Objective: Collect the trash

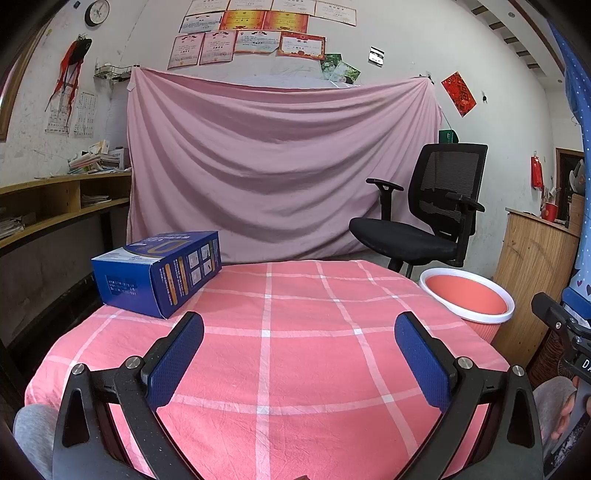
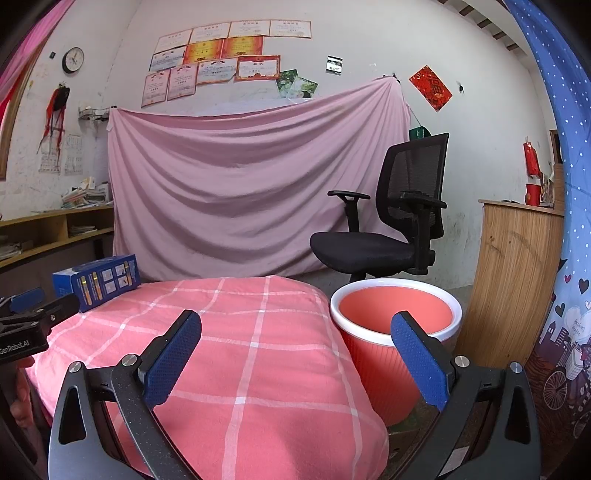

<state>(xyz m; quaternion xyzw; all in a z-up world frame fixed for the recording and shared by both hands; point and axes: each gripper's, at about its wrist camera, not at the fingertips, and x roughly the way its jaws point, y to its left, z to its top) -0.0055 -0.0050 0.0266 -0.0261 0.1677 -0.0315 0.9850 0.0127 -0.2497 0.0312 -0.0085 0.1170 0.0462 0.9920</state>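
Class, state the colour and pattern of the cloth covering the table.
The cloth is pink with a white grid of checks, clearest in the left wrist view.

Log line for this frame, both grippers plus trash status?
left gripper: open, empty | right gripper: open, empty | blue box: on checked tablecloth, far left, ungrasped | pink bin: beside table, no trash visible inside

I counted one blue box (image 1: 159, 271) on one checked pink table cover (image 1: 295, 350), one coral bin (image 1: 467, 297) beside it, one black office chair (image 1: 424, 218), one pink hanging sheet (image 1: 277, 166), one wall clock (image 1: 97, 12), and two grippers, left (image 1: 299, 358) and right (image 2: 295, 354).
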